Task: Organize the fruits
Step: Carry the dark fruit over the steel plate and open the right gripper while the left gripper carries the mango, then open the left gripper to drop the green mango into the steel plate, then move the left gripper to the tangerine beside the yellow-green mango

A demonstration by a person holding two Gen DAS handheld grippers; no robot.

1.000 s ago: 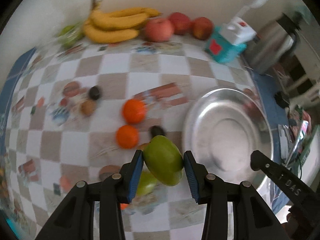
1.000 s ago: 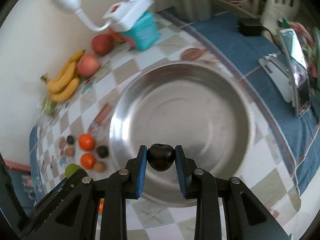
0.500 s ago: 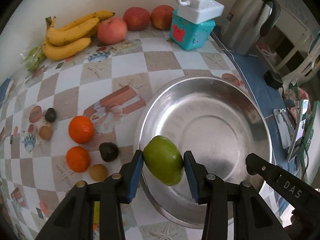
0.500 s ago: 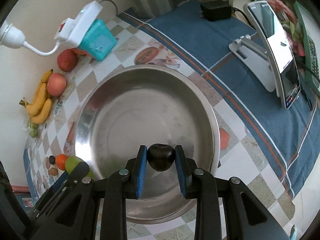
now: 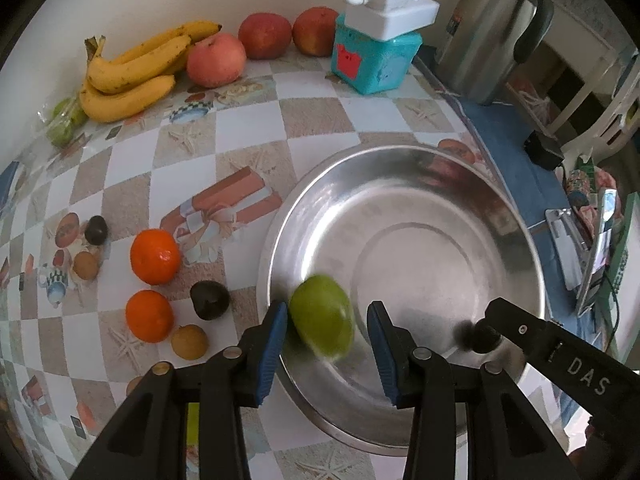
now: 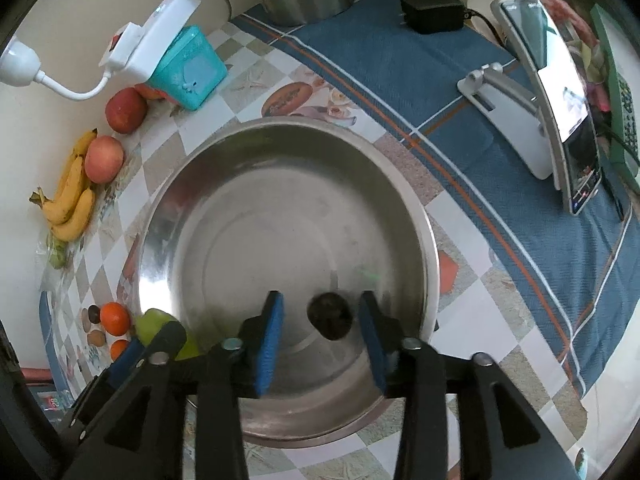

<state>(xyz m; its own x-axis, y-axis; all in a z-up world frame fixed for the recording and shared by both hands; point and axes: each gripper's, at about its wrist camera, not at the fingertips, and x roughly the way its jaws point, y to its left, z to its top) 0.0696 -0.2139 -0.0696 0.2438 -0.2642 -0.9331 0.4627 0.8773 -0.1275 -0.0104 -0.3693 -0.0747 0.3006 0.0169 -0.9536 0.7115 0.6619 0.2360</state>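
Observation:
A big steel bowl [image 5: 440, 184] [image 6: 192, 184] sits on the checked tablecloth. My left gripper [image 5: 327, 332] is open over the bowl's near-left rim; a green mango [image 5: 322, 316], blurred, is loose between the spread pads. My right gripper [image 6: 320, 326] is open over the bowl's near side; a small dark fruit [image 6: 330, 316], blurred, is free between its pads, also visible in the left wrist view [image 5: 466, 334]. The mango shows at the bowl's left rim in the right wrist view [image 6: 152, 322].
Left of the bowl lie two oranges [image 5: 154, 256], dark fruits [image 5: 209, 300] and small brown fruits [image 5: 189, 342]. Bananas [image 5: 132, 76] and apples [image 5: 216, 60] line the back wall. A teal box [image 5: 374, 60], a kettle [image 5: 492, 28] and a phone on a stand [image 6: 560, 112] stand to the right.
Both grippers have opened over the bowl. The mango has left the left pads and the dark fruit has left the right pads; both are blurred in motion.

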